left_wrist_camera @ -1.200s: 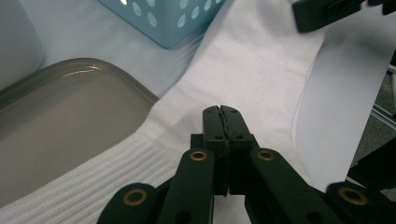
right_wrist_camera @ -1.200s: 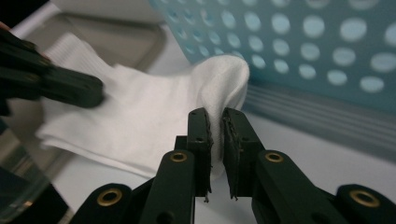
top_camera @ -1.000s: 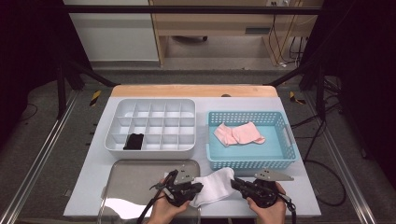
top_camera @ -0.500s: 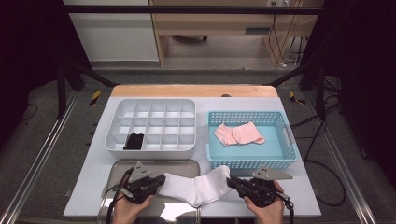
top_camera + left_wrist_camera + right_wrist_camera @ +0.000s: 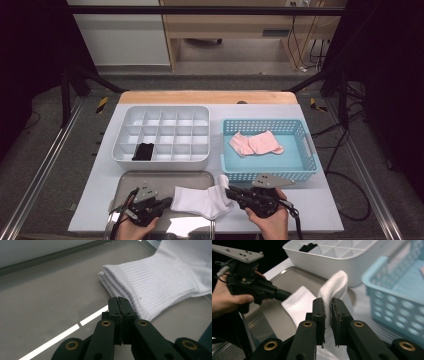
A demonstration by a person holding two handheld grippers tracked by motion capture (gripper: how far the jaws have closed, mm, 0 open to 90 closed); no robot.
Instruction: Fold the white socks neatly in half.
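Note:
A pair of white socks [image 5: 200, 201] lies stretched across the right half of a metal tray [image 5: 150, 179]. My right gripper [image 5: 228, 192] is shut on the toe end, which bulges up between the jaws [image 5: 327, 302] while the ribbed leg [image 5: 298, 305] trails to the left. My left gripper [image 5: 167, 203] sits low over the tray with its tips [image 5: 118, 300] at the edge of the ribbed cuff [image 5: 155, 282]. Its jaws have just closed the last bit and stand shut with nothing between them. The right gripper view also shows the left gripper [image 5: 259, 290] in a hand.
Behind the tray stands a white divided organizer [image 5: 165, 132] with a black sock [image 5: 143, 151] in a front-left cell. To its right a blue basket [image 5: 265, 176] holds pink socks [image 5: 255, 143]. The table's front edge is just below both hands.
My left gripper has moved left from the tray's middle, and the bunched white socks are now drawn out flat between the two grippers. My right gripper has lifted slightly with the toe end.

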